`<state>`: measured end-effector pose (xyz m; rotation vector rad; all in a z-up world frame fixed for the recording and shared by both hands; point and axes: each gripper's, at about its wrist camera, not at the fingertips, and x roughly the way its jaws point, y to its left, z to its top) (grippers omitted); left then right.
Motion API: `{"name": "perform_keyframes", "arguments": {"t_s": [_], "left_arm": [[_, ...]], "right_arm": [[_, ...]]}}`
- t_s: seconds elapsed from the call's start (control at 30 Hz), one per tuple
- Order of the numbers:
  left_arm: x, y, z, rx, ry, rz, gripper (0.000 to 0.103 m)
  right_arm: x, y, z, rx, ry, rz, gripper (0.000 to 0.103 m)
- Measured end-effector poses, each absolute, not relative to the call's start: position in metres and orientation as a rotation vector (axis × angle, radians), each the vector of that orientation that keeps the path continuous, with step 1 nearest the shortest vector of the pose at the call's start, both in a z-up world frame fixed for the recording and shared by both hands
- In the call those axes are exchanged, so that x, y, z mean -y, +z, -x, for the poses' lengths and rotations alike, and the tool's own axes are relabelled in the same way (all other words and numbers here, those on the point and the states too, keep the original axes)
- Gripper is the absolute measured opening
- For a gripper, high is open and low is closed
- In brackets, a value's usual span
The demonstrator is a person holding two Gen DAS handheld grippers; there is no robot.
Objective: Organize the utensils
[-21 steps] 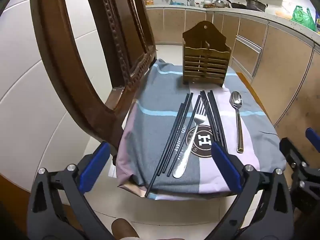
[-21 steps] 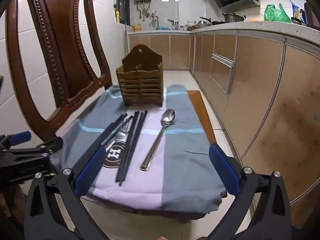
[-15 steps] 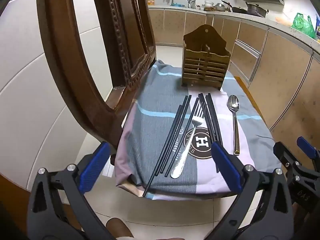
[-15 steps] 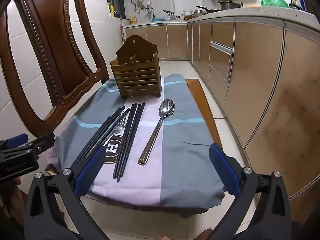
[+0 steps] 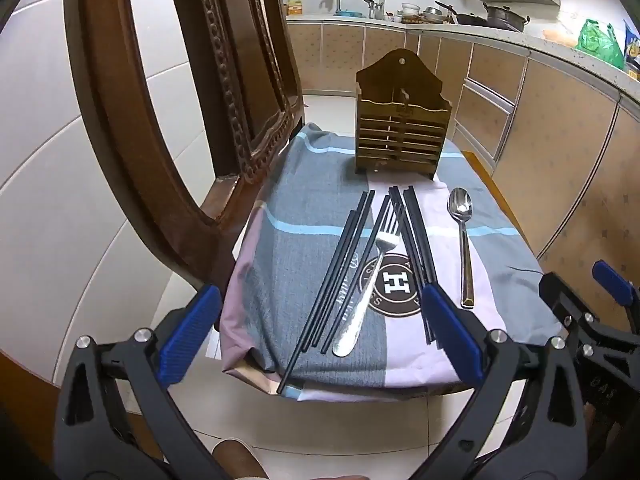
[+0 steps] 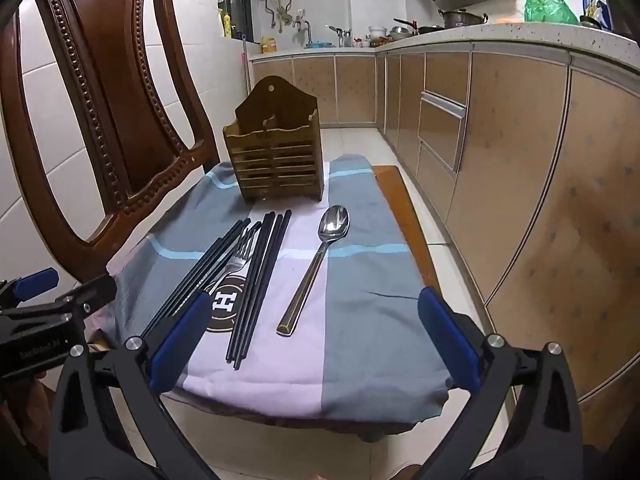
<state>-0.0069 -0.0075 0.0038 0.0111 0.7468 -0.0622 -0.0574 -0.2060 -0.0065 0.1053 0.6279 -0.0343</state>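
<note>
Our right gripper [image 6: 314, 338] and left gripper [image 5: 320, 332] hang with fingers wide, empty. The spoon [image 6: 316, 266] lies at twelve o'clock of the right, handle toward us, nearer that hand.

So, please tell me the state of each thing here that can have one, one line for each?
Left gripper: open, holding nothing.
Right gripper: open, holding nothing.
Wooden holder: upright on the cloth, nothing seen inside.
Fork: flat between the chopsticks.
Spoon: flat, bowl up, apart from the rest.
</note>
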Motion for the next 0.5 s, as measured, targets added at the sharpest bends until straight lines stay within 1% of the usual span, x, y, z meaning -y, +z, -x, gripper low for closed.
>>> {"name": "perform_keyframes", "arguments": {"t_s": [0.5], "left_arm": [[0.0058, 0.0021, 0.0079, -0.741, -0.067, -0.025, 0.099]], "right_arm": [[0.2051, -0.0074, 0.0583, -0.626, -0.037, -0.107, 0.100]]}}
